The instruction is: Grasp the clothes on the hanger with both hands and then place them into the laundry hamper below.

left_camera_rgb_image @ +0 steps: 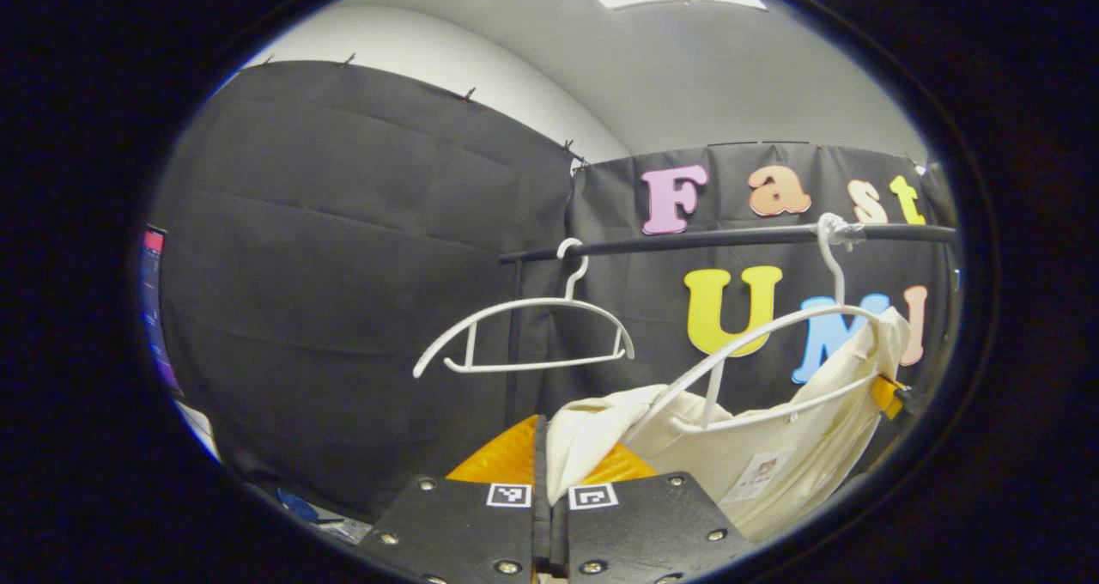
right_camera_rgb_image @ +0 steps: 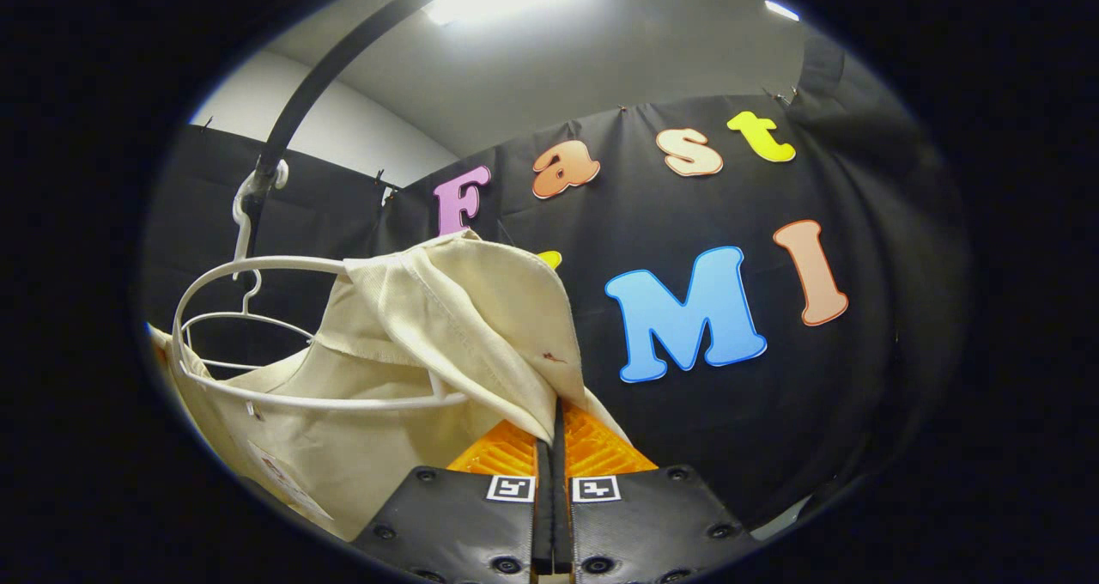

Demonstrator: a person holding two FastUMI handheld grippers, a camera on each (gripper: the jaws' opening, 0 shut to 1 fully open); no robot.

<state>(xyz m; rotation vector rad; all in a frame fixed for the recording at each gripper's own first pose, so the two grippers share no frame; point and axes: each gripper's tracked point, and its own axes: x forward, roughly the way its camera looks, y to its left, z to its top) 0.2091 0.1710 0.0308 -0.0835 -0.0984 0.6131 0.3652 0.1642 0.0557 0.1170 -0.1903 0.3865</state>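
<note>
Left gripper view looks up along the left gripper (left_camera_rgb_image: pixel 549 447), its orange fingers (left_camera_rgb_image: pixel 506 457) pressed together on a fold of the cream garment (left_camera_rgb_image: pixel 773 447). That garment is draped on a white hanger (left_camera_rgb_image: pixel 755 352) hooked over the black rail (left_camera_rgb_image: pixel 730 239), beside an empty hanger (left_camera_rgb_image: pixel 524 335). Right gripper view shows the right gripper (right_camera_rgb_image: pixel 556 438) angled upward too, pinching the garment's shoulder (right_camera_rgb_image: pixel 464 318) beside the hanger's end (right_camera_rgb_image: pixel 258 326).

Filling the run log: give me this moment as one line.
phase: pulling off | left gripper: shut on cream garment | right gripper: shut on garment | white hanger: on rail | spare hanger: bare
</note>
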